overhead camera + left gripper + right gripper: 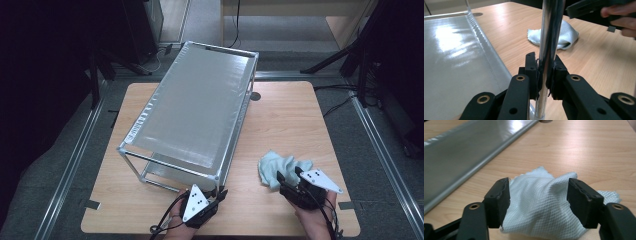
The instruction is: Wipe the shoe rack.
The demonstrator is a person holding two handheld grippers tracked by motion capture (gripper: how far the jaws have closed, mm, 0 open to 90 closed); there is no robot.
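Observation:
A metal-framed rack (pixel 192 110) with grey sheet shelves stands on the wooden table (pixel 290 115). My left gripper (pixel 221 192) is at the rack's near right corner, shut on the upright chrome post (pixel 550 37); in the left gripper view the pads (pixel 532 72) clamp the post from both sides. A pale blue cloth (pixel 274 167) lies crumpled on the table to the right of the rack. My right gripper (pixel 289 177) sits just behind it, open. In the right gripper view the cloth (pixel 539 195) bulges up between the wide-apart jaws, and the pads (pixel 499 200) do not squeeze it.
The rack's lower shelf (pixel 456 62) runs off to the left of the held post. A dark round hole (pixel 255 96) sits in the tabletop beside the rack's far end. Bare wood stretches right of the rack. Dark stands and cables ring the table.

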